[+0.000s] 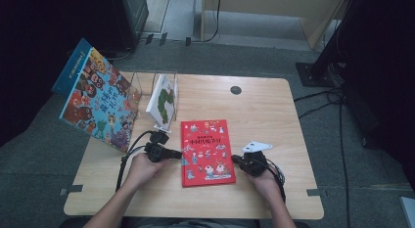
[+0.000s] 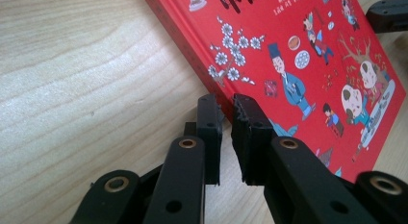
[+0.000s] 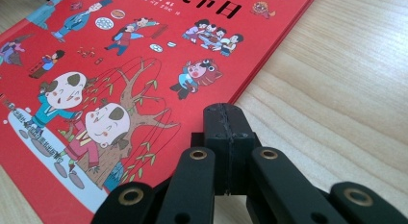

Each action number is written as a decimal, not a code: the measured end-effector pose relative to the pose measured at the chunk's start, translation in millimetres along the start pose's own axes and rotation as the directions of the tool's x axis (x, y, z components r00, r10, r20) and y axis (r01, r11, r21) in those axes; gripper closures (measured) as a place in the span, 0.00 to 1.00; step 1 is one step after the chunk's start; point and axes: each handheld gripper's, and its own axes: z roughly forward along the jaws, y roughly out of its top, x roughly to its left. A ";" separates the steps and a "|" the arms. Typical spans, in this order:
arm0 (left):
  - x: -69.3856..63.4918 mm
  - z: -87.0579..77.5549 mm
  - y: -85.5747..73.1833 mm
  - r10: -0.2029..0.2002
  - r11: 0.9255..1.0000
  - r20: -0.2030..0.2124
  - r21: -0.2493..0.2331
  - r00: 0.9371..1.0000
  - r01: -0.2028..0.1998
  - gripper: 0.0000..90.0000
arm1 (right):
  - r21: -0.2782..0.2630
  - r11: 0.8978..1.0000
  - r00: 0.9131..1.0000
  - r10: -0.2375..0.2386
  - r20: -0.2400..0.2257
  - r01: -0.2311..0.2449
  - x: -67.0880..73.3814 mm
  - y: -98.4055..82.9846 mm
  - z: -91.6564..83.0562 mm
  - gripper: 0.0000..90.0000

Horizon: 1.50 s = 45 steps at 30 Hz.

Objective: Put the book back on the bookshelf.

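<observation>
1. Red picture book (image 1: pixel 207 152) lies flat on the wooden table (image 1: pixel 264 115), front of centre, between our two grippers.
2. Our left gripper (image 2: pixel 226 116) sits at the book's left edge; its jaws stand nearly closed, a narrow gap left, and whether they pinch the cover we cannot tell.
3. Our right gripper (image 3: pixel 229 125) rests at the right edge, jaws fully closed on nothing.
4. Risk: a thin bite on the cover may slip or bend it when lifted; a closed right gripper pushing could skew the book.
</observation>
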 end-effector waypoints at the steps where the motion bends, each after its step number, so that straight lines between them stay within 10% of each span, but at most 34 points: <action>1: -0.7 0.1 -0.3 0.000 1.000 0.000 0.000 1.000 0.000 0.92 | -0.001 1.000 1.000 0.004 -0.009 -0.004 -0.3 -1.0 -0.8 1.00; 13: 2.6 -0.9 -1.6 -0.020 1.000 0.003 -0.020 1.000 0.020 0.94 | 0.002 1.000 1.000 -0.004 -0.029 0.004 2.8 -2.5 -1.6 1.00; 28: -0.5 1.0 -1.7 -0.036 0.999 -0.022 -0.034 0.999 0.035 0.99 | -0.055 0.992 0.994 0.112 -0.006 -0.112 -9.2 8.4 0.0 0.84; 40: -8.3 5.9 -3.0 -0.026 0.998 -0.048 -0.064 0.999 0.023 0.99 | 0.101 0.956 0.959 0.281 -0.037 -0.277 -19.4 36.5 14.9 0.74; 45: -8.6 8.0 -2.5 -0.038 0.997 -0.029 -0.066 0.999 0.036 0.99 | 0.186 0.913 0.924 0.379 -0.053 -0.364 -33.8 45.3 18.2 0.73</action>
